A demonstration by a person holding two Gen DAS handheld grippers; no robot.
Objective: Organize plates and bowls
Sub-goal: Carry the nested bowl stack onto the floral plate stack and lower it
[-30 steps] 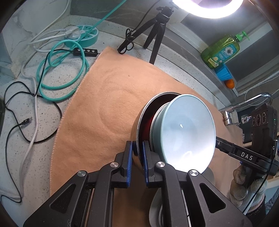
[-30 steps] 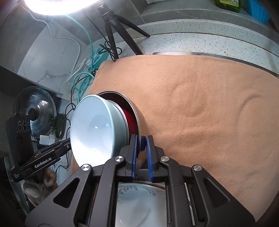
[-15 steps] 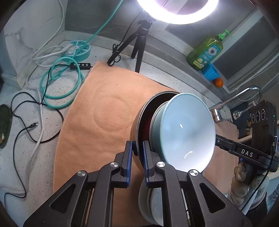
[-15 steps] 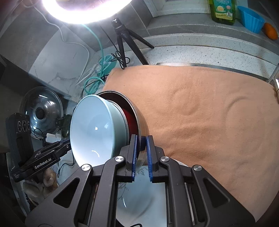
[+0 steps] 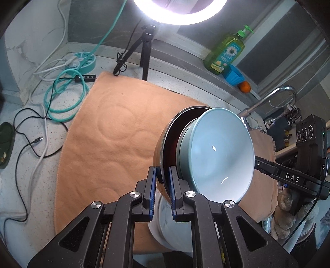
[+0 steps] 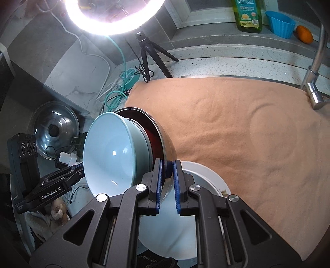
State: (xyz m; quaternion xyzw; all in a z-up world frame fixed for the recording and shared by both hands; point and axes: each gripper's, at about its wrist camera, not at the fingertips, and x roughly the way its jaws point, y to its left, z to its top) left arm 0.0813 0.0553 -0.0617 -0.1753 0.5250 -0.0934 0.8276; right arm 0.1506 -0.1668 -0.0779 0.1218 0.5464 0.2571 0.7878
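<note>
Bowl stack (image 5: 206,148) rim betw. both grippers' fingers (image 5: 151,181), tilted

An orange cloth (image 5: 115,144) covers the speckled desk (image 5: 31,156); at its far edge stands a black tripod (image 5: 144,53) under a glowing ring light (image 5: 179,12); far right sit a green soap bottle (image 5: 226,51), blue cup (image 5: 234,76) and orange fruit (image 5: 245,86); teal cable (image 5: 66,92) coils left.

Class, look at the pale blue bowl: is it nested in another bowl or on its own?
Nested. The pale blue bowl sits inside a metal bowl with a red interior, whose rim both grippers clamp.
</note>
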